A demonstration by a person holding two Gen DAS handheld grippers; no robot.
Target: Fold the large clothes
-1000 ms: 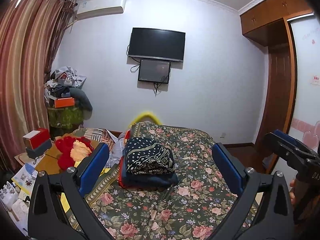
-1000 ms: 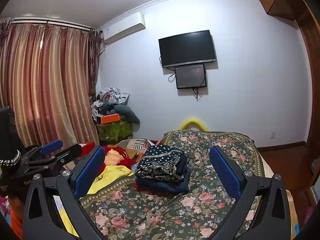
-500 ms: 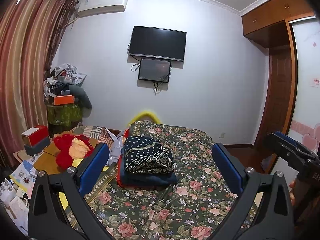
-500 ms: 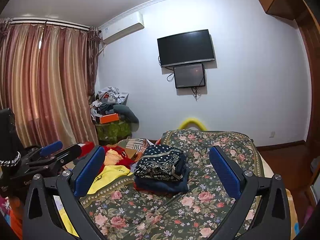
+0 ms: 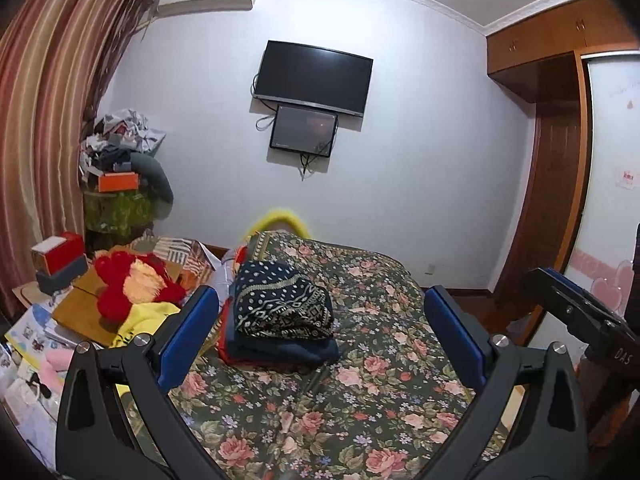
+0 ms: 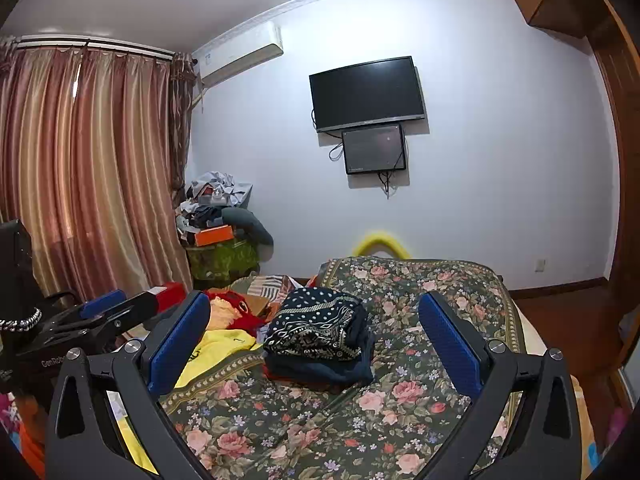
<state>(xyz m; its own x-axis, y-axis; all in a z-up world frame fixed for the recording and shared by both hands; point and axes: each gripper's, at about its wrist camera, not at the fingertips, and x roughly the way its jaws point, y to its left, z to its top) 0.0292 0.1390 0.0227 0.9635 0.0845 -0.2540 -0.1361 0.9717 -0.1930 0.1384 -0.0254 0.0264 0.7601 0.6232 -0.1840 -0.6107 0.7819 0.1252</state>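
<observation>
Holding both grippers above the bed (image 5: 380, 392), you have nothing in either one. Your left gripper (image 5: 322, 334) has its jaws spread wide, blue pads (image 5: 188, 340) well apart, with only the floral bedspread between them. Your right gripper (image 6: 314, 338) is spread just as wide and is equally empty; its blue pads (image 6: 450, 346) frame the same stretch of bed.

The clothes you are working on sit in a folded stack (image 5: 280, 316) on the bedspread, ahead of both tools and touching neither. A navy piece with white dots and pattern bands lies on top, a plain dark blue piece lies under it, and a red edge shows at the bottom left. In the right wrist view the stack (image 6: 320, 336) lies between the pads, nearer the left one.

Left of the bed, a yellow garment (image 6: 208, 356) hangs over the edge, just beside a red plush toy (image 5: 132, 284) and boxes. On the far wall hangs a TV (image 5: 314, 76) with a smaller screen (image 5: 303, 132) under it. Striped curtains (image 6: 80, 168) cover the left side.

You can see each gripper from the other's camera: the right one at the right edge of the left view, the left one at the left edge of the right view.
</observation>
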